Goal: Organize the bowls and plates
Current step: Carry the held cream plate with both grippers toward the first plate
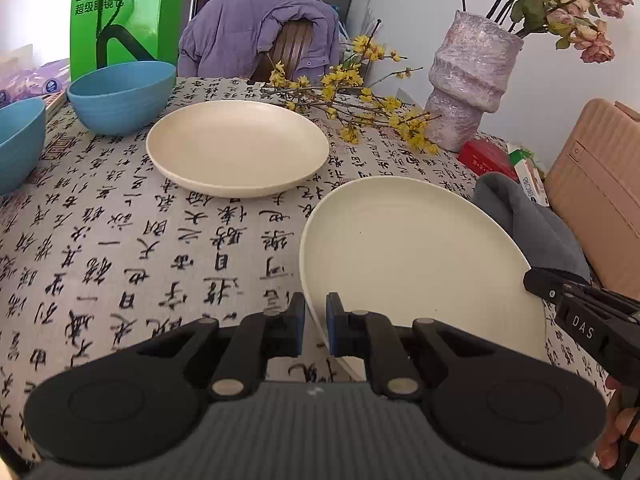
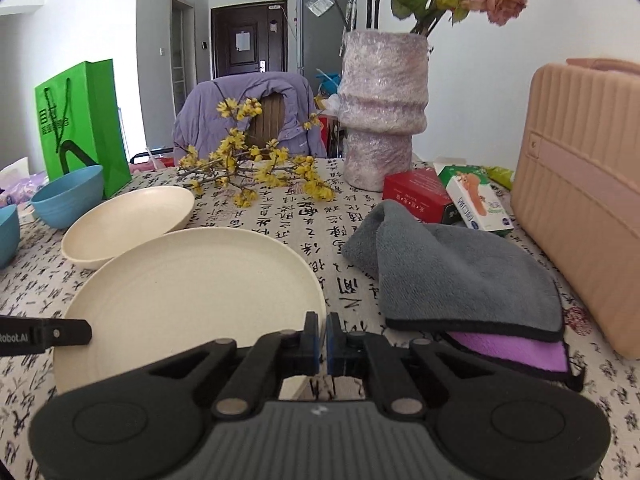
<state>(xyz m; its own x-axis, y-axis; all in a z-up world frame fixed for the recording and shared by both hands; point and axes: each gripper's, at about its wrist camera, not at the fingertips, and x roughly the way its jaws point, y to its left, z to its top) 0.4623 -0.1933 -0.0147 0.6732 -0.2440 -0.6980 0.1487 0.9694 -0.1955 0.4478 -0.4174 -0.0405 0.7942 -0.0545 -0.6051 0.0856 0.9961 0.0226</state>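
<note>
A cream plate sits tilted just above the patterned tablecloth, held at both sides. My left gripper is shut on its left rim, and my right gripper is shut on its right rim. Each gripper's tip shows at the edge of the other's view. A second cream plate lies flat farther back. Two blue bowls stand at the far left, also in the right wrist view, the farther bowl and the nearer bowl.
Yellow flower branches lie behind the far plate beside a pink vase. A grey cloth over a purple one, a red box and a pink case fill the right side. A green bag stands at the back left.
</note>
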